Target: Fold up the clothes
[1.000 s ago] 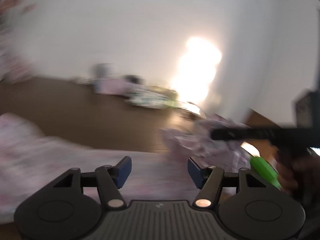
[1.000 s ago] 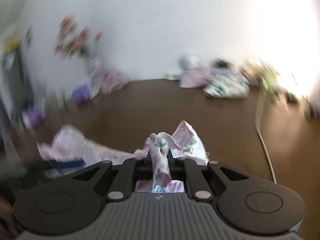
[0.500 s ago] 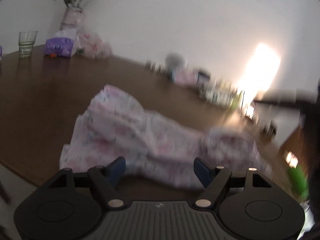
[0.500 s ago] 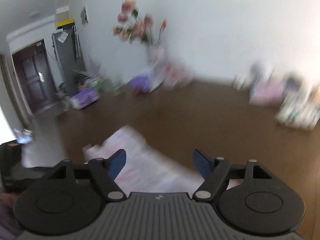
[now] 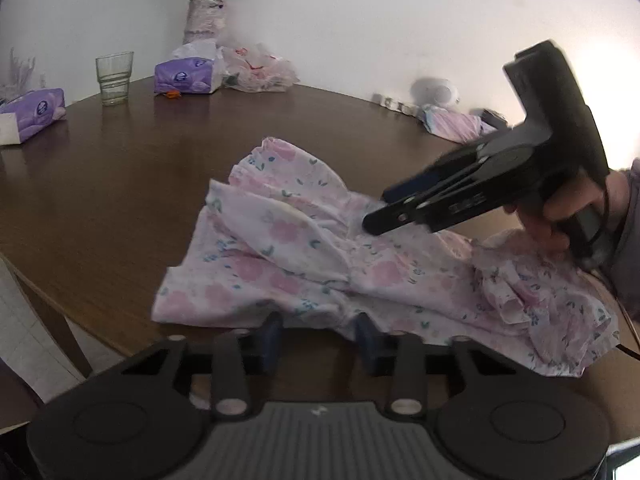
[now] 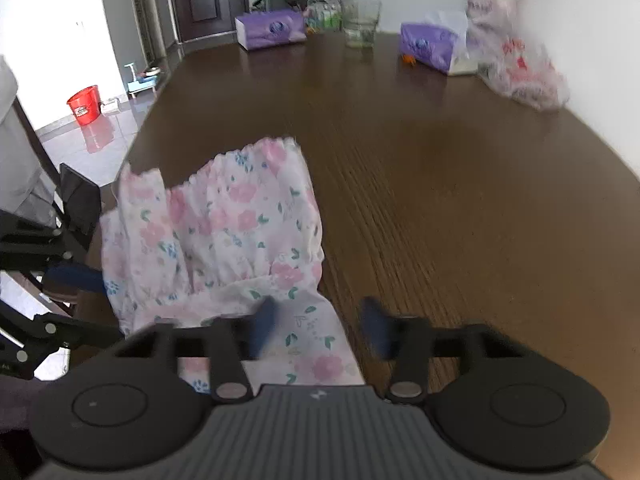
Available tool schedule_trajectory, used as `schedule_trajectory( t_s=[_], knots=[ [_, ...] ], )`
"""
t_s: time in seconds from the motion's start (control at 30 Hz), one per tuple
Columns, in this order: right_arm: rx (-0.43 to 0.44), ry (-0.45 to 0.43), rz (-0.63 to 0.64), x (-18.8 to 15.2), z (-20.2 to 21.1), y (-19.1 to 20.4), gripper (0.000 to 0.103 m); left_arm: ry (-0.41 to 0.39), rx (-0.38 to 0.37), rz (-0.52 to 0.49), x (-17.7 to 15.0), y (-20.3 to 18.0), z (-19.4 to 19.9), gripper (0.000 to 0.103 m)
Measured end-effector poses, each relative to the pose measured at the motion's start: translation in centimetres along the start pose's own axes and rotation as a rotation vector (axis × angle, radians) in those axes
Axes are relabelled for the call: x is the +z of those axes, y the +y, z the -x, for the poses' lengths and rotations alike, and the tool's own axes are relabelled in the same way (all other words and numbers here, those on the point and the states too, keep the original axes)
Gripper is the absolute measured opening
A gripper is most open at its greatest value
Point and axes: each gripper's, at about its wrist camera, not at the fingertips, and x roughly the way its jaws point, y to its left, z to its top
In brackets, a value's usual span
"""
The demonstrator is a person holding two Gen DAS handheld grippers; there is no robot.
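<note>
Garment (pink floral, crumpled) lies flat on the table, long axis running L–R across the left wrist view, near the table's front edge.

Left gripper sits at the garment's near hem, mid-length. Jaws closing; the hem dips betw. the blue pads, but they don't look to be pressing it yet. Gap still visible.

Right gripper is over the other end, pointing along the cloth's length w/ fabric running under and betw. its fingers. Jaws also closing, pads blurred, gap still visible, no pinch yet. In the left wrist view it hangs just above the cloth, tip toward the middle, person's hand on the handle.

Key relation: both grippers are on the near side, cloth extends away from the fingers. Left is nearer the flat waistband end, right nearer the bunched end. My read: the fold likely goes across the long axis, so both need hem grips first.

Surface: dark wood, glossy, probably low friction, cloth may slide.

Room: glass, tissue packs, vase w/ flowers, plastic bag at far side, well apart from the work. Red bucket on the floor.
</note>
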Motion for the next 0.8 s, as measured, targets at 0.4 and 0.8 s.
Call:
schedule_trajectory(
  t_s=[0.4, 0.8],
  knots=[
    [-0.604, -0.153, -0.866, -15.7, 11.2, -6.7, 0.004, -0.026, -0.272, -0.326, 10.4, -12.4, -10.3, 0.008],
    [-0.655, -0.451, -0.838, -27.1, 25.8, 5.6, 0.072, -0.068, -0.846, -0.351, 3.3, -15.1, -4.2, 0.057]
  ],
)
